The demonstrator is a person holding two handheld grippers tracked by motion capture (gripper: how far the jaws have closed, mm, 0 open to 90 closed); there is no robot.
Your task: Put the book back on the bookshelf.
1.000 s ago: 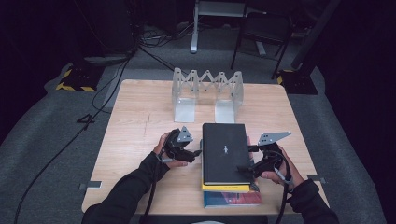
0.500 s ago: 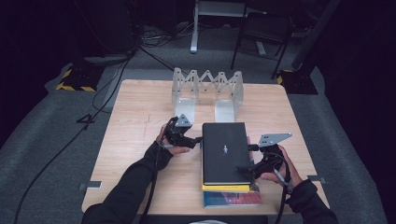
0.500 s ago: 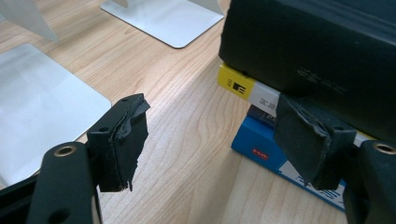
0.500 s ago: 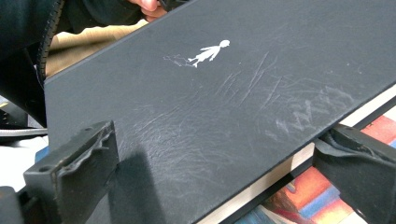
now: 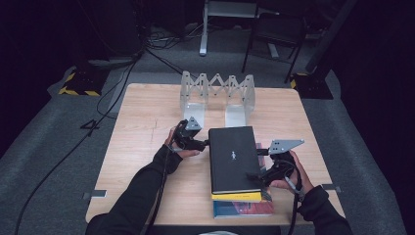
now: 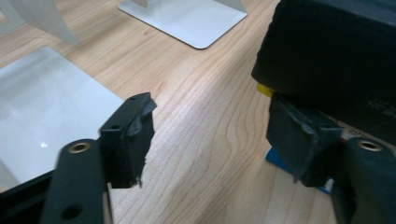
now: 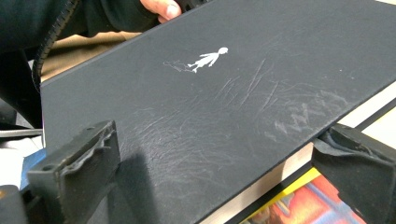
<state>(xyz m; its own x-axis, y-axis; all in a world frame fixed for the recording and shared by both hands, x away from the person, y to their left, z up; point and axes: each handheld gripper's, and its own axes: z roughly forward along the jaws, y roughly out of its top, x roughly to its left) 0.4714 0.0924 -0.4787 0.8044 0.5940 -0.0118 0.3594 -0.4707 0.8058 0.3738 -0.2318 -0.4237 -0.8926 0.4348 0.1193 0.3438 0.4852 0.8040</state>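
A black book point(image 5: 232, 156) with a small white figure on its cover tops a stack, over a yellow book point(image 5: 237, 197) and a blue book point(image 5: 242, 209). My left gripper point(image 5: 203, 143) is at the black book's point(image 6: 327, 46) far left corner. Its jaws have just been closing and still stand open point(image 6: 210, 135), with bare table between them and one pad tucked under the corner. My right gripper point(image 5: 257, 176) straddles the right edge of the black book point(image 7: 210, 93). One jaw is above the cover and one below the edge point(image 7: 217, 158), with a shadow gap showing.
A clear zigzag book rack point(image 5: 218, 93) with two flat base plates point(image 6: 187, 18) stands at the table's far side. The wooden table point(image 5: 147, 122) is bare to the left. Chairs and cables lie on the floor beyond.
My left hand has slid away from me along the black book's left edge to its far corner. The right hand and the books have not moved.
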